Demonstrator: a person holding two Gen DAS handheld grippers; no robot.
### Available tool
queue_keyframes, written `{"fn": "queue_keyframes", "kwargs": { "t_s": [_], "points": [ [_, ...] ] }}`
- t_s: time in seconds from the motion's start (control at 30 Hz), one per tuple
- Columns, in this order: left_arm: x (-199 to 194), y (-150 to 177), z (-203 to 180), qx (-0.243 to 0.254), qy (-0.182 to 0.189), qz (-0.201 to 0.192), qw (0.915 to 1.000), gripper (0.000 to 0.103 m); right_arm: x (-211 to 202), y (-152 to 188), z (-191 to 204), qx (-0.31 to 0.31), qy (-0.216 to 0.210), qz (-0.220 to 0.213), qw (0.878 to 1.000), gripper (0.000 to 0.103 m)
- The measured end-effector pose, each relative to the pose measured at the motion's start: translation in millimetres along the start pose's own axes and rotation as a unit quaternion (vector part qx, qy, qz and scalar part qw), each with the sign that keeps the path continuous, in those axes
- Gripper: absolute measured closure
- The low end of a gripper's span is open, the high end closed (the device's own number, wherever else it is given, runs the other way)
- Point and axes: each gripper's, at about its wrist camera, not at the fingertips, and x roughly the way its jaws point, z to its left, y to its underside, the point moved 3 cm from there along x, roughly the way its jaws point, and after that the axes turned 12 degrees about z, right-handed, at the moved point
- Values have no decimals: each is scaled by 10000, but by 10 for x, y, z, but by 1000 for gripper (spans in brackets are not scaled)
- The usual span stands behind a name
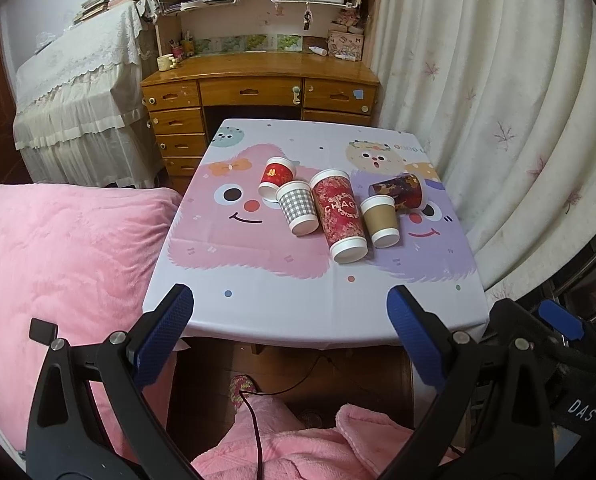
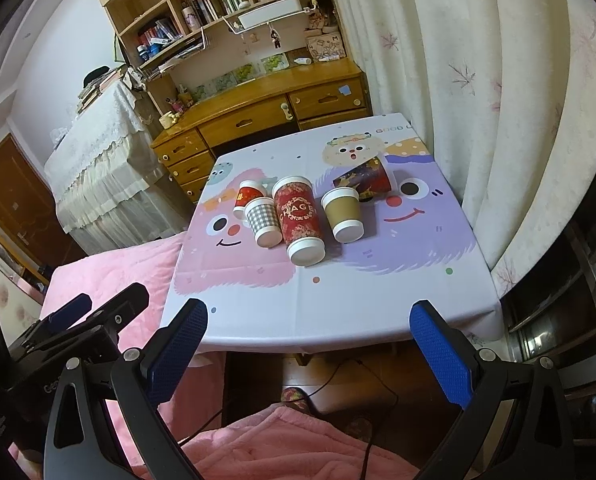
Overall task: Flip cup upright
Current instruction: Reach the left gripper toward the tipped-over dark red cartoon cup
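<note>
Currently both my tongs hang short of the table's (image 1: 257, 320) near edge, over my lap, and neither touches anything. Left tongs (image 1: 289, 304): spread wide, empty. Right tongs (image 2: 310, 320): also wide, empty. I judge I hold them back and open so both cameras take in the whole cluster before I commit to one cup.

Landmark: the tall red cup (image 1: 340, 216), lying on its side mid-table with its white rim turned toward me.
- Checked cup (image 1: 298, 208): just beside the red cup, on its left, also on its side with its mouth toward me; touching or nearly so, cannot tell which.
- Small red cup (image 1: 275, 178): beyond the checked cup, farther left of the landmark, lying tilted against it.
- Brown cup (image 1: 380, 220): just right of the landmark, on its side, mouth toward me.
- Dark patterned cup (image 1: 398, 192): beyond the brown cup, lying crosswise, close against it.

All five are down; none stands upright, so the task is not begun.

Judgement: the mouths facing me leave the sidewalls exposed on top, which suits a pinch across the body, then a rotation to stand the cup on its base. The brown cup sits on the right side of the cluster, handiest to the right tongs. Risk: paper walls dent under squeeze, and the cups lie packed, so lifting one may roll its neighbour.
</note>
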Motion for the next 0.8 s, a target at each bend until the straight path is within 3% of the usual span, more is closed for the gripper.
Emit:
{"fn": "queue_keyframes", "kwargs": {
  "t_s": [0.27,0.5,0.6,0.8],
  "points": [
    [109,-48,77,-143,45,200,9997,6,87,-87,-2,142,-43,222,9996,0],
    [528,-157,137,-187,253,877,9957,6,327,-148,-101,603,-50,703,9957,0],
    [770,-230,155,-143,332,1229,9918,6,517,-199,-262,942,-13,966,9909,0],
    [1245,-564,89,187,544,1806,9819,6,1042,-384,-693,1988,209,1486,9685,0]
  ]
}}
